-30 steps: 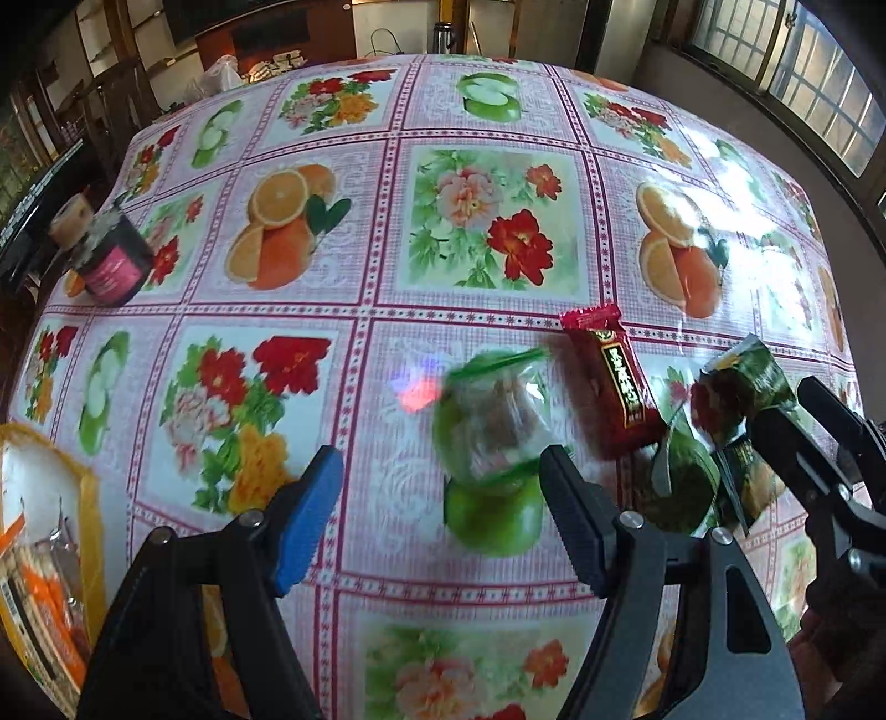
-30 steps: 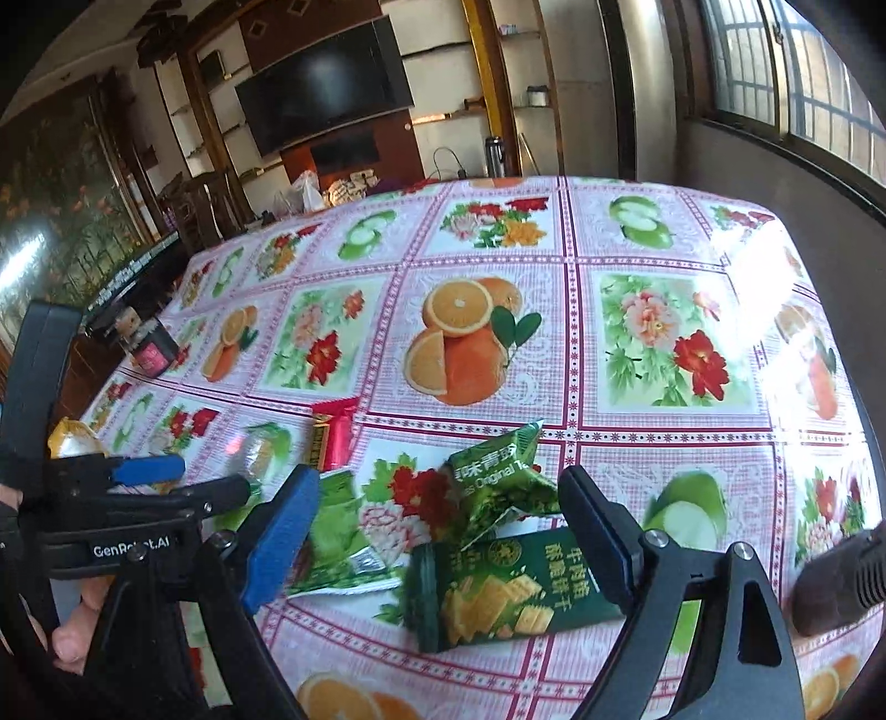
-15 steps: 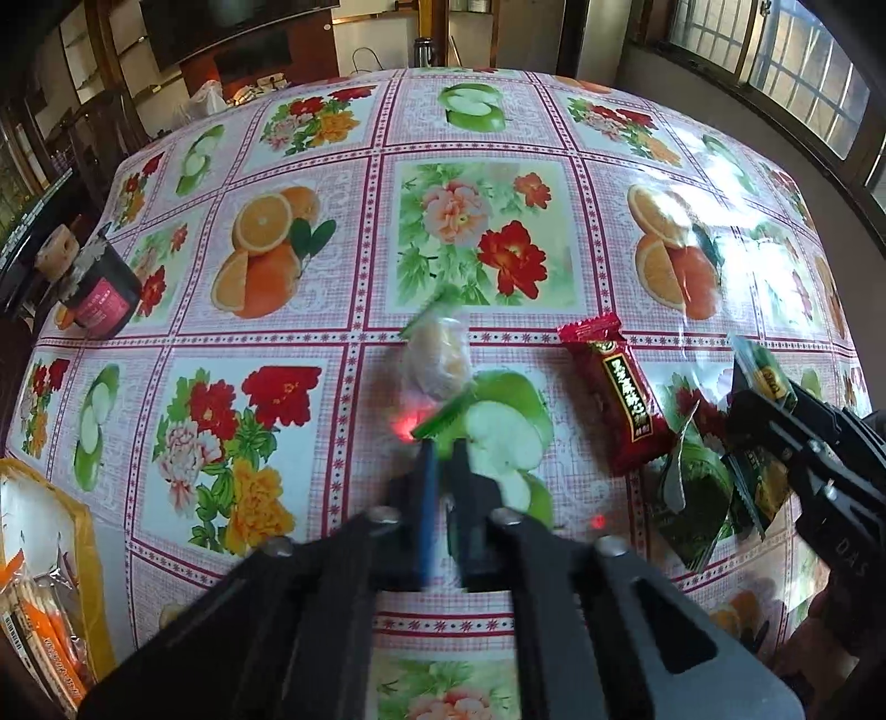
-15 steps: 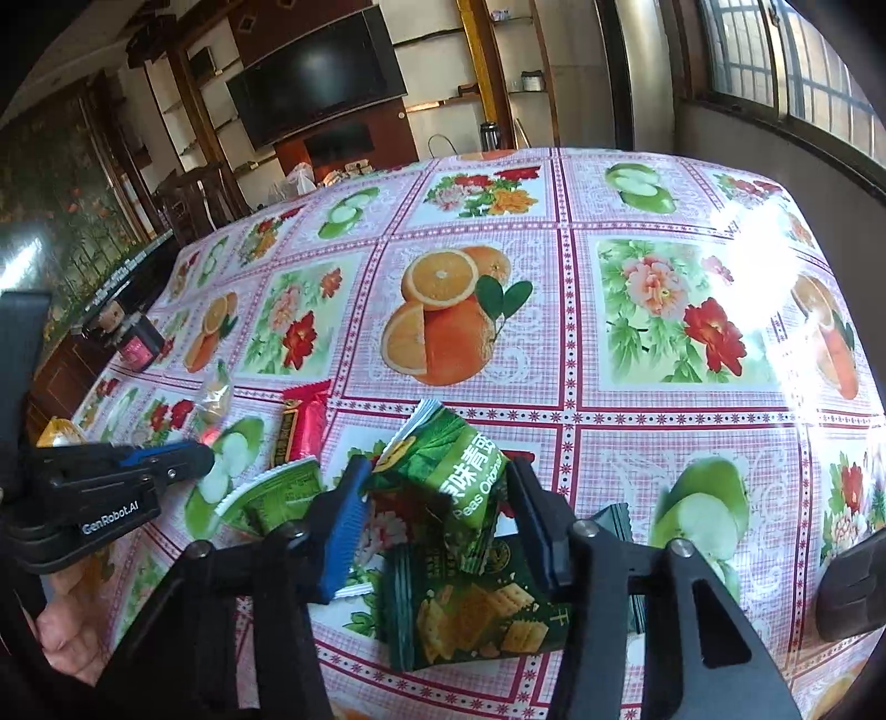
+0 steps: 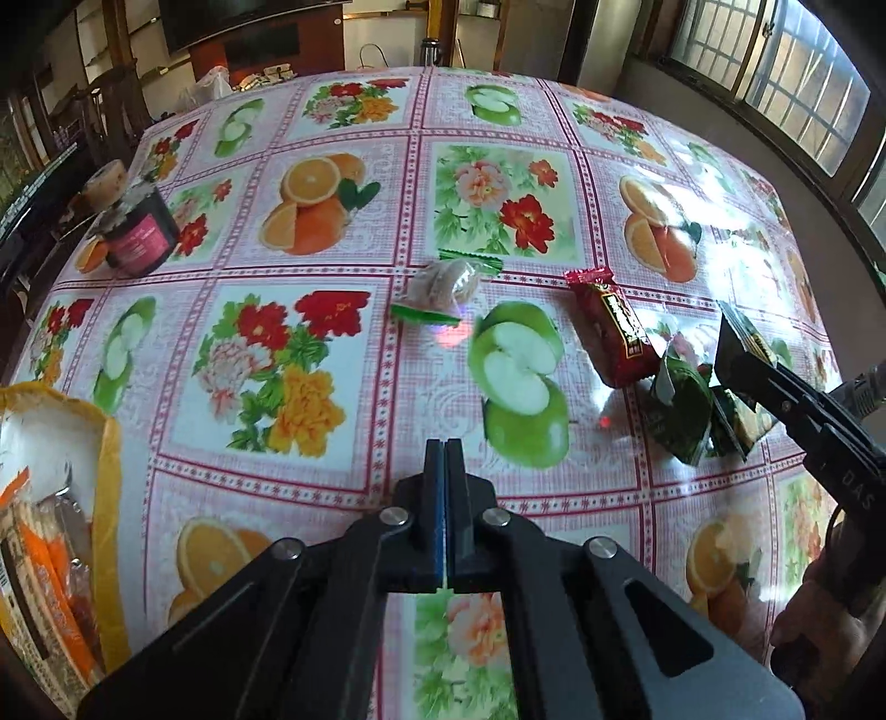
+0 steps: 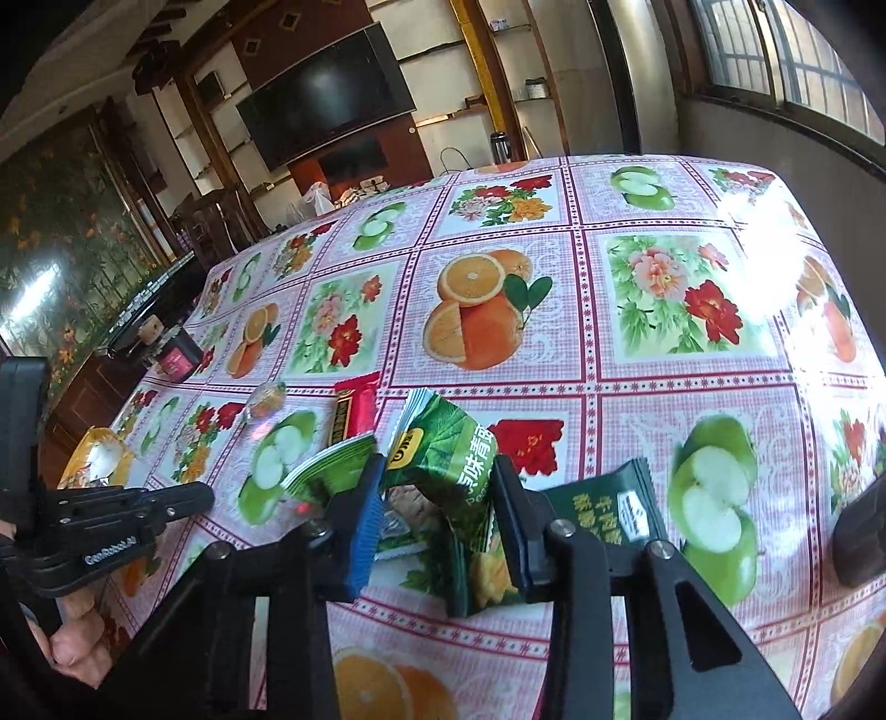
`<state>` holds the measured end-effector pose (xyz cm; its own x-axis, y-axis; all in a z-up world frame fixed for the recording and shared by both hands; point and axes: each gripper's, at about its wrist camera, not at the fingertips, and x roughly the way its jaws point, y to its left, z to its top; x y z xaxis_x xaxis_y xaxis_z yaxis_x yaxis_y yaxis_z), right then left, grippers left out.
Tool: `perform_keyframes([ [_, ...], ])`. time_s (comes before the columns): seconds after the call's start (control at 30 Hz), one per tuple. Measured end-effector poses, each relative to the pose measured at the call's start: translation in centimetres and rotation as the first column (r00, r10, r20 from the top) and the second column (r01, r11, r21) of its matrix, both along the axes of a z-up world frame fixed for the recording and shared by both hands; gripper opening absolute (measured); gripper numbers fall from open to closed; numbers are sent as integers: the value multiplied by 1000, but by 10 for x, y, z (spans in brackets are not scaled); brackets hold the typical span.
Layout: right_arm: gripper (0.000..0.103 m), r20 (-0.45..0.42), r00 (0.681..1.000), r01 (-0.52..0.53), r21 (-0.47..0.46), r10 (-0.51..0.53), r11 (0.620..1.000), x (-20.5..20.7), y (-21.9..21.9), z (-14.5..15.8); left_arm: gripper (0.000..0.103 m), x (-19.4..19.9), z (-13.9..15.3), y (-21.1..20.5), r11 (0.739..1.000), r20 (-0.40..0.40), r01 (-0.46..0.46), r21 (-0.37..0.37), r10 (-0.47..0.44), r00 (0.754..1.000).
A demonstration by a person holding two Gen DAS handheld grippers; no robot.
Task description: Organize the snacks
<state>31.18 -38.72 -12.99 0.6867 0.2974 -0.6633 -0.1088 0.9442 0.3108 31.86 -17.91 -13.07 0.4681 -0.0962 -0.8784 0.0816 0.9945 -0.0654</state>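
Big table [image 6: 637, 387] w/ glossy pink-check oilcloth, fruit & flower squares, strong sun glare at its window side. Barred windows [image 6: 775, 50] on the right wall; opposite end has a dark flat TV [image 6: 326, 94] on wood panelling w/ shelving [image 6: 509, 55] beside it. Left wall: floral mural [image 6: 55, 232], dark wooden chairs [image 5: 116, 105] near the table's far corner.

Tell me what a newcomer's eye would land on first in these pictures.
First, the loud tablecloth of oranges, green apples and flowers covering the whole table. Next, the right gripper, near the table's front edge, its jaws closing on a green pea snack packet among other green packets, with a red snack bar lying just beyond. The left gripper is shut on nothing, short of a clear-wrapped pastry.
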Motion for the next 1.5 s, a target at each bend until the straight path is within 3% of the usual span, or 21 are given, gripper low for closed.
perform_keyframes([
  [0.33, 38, 78, 997, -31, 59, 26, 998, -41, 11, 27, 0, -24, 23, 29, 996, 47, -5, -84, 9, 999],
  [0.5, 38, 110, 994, -36, 96, 25, 995, -54, 12, 39, 0, -6, 22, 14, 994, 40, 44, -101, -40, 998],
  [0.6, 38, 130, 991, -38, 102, 25, 994, -61, 12, 45, 0, 4, 20, 13, 985, 26, 69, -161, -65, 998],
  [0.7, 38, 150, 988, -36, 113, 19, 993, -71, 8, 51, 0, -1, 23, 16, 980, 53, 111, -166, -104, 993],
  [0.93, 38, 172, 985, -56, 151, 30, 987, -85, 9, 52, 0, -42, 29, 40, 939, 75, 200, -280, -186, 980],
  [1.07, 37, 174, 984, -73, 177, 42, 982, -89, 13, 51, 0, -61, 43, 53, 916, 96, 205, -346, -183, 978],
  [1.3, 37, 190, 979, -109, 182, 74, 977, -101, 28, 55, 0, -95, 75, 57, 898, 192, 270, -347, -214, 958],
  [1.4, 37, 191, 979, -110, 190, 74, 976, -102, 31, 53, 0, -84, 78, 48, 917, 202, 270, -294, -217, 955],
  [1.5, 37, 185, 980, -107, 197, 70, 975, -100, 30, 49, 2, -50, 61, 32, 943, 169, 243, -227, -207, 964],
])
